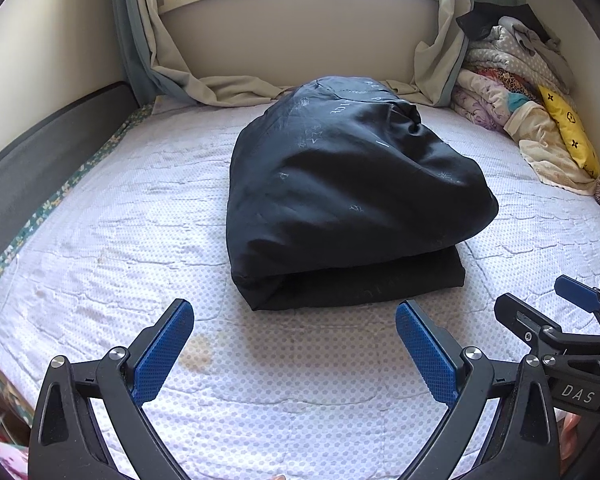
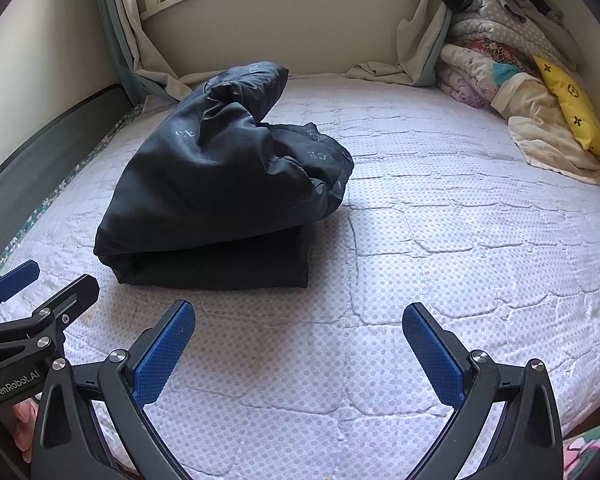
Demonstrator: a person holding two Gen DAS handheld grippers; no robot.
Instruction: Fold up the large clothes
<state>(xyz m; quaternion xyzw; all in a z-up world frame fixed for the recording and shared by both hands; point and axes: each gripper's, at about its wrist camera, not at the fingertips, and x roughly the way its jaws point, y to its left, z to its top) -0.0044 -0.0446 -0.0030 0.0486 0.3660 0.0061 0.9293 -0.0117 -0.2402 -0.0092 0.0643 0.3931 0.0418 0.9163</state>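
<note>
A large black padded garment (image 1: 340,192) with faint white lettering lies folded into a thick bundle on the bed; the right wrist view shows the same garment (image 2: 220,188) to the left. My left gripper (image 1: 294,350) hovers open just short of its near edge, nothing between the blue pads. My right gripper (image 2: 298,354) is open too, over bare mattress to the right of the bundle. Each camera catches the other gripper at its side: the right gripper (image 1: 556,320) and the left gripper (image 2: 36,300).
The bed has a white quilted mattress cover (image 1: 120,240). A pile of blankets and a yellow pillow (image 1: 568,136) sits in the far right corner. Curtains (image 1: 172,76) hang at the back under a window sill. A dark bed rail (image 1: 48,152) runs along the left.
</note>
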